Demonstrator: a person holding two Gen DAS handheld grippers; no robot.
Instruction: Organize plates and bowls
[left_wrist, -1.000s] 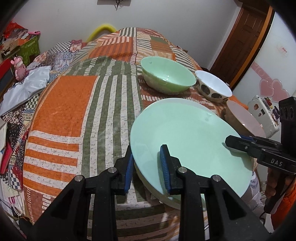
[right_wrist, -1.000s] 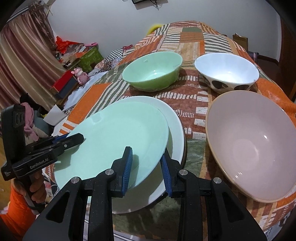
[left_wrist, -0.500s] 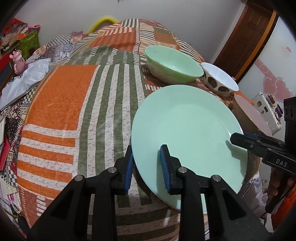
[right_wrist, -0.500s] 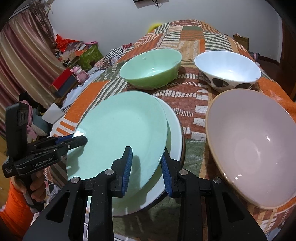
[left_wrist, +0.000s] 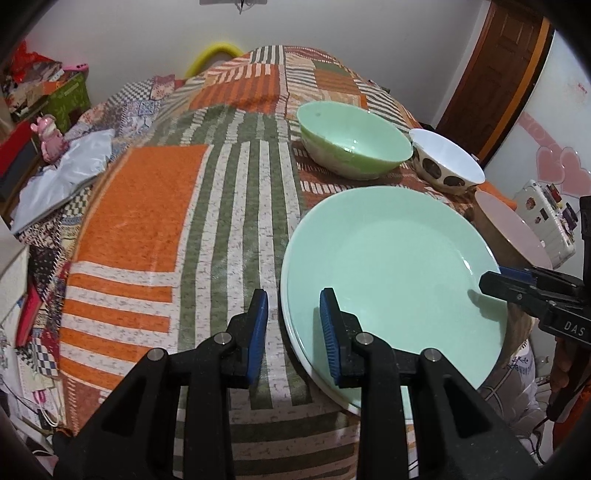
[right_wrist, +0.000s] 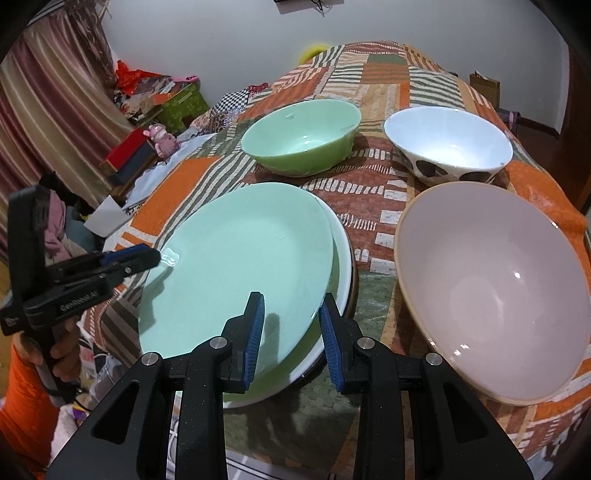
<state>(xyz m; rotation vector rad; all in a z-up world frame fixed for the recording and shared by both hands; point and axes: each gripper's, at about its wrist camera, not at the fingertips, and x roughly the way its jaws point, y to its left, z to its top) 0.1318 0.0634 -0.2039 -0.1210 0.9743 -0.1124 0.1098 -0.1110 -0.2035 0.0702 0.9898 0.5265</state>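
Both grippers clamp the round mint-green plate (right_wrist: 236, 266) by opposite rim edges: left gripper (left_wrist: 293, 328) with fingers (left_wrist: 327, 328) clenched on the near-left rim, right gripper (right_wrist: 291, 332) with fingers (right_wrist: 255, 332) clenched on the rim nearest its camera. In the right wrist view the left gripper's tips sit on the plate's left edge.

The plate is tilted, riding over a larger white plate with dark rim (right_wrist: 341, 258) that lies on the patchwork orange/green striped cloth (left_wrist: 155, 221) covering the surface. Cannot tell whether the green plate touches the white one or is just above it.

Right of the plates: a large shallow pinkish-beige bowl (right_wrist: 491, 291). Behind: a mint-green deep bowl (right_wrist: 303, 140) and a white bowl with dark spots on its outside (right_wrist: 447, 147), side by side, apart from each other. All three are upright and empty.

A hand (right_wrist: 64, 350) with an orange sleeve (right_wrist: 26, 398) holds the left gripper's handle.
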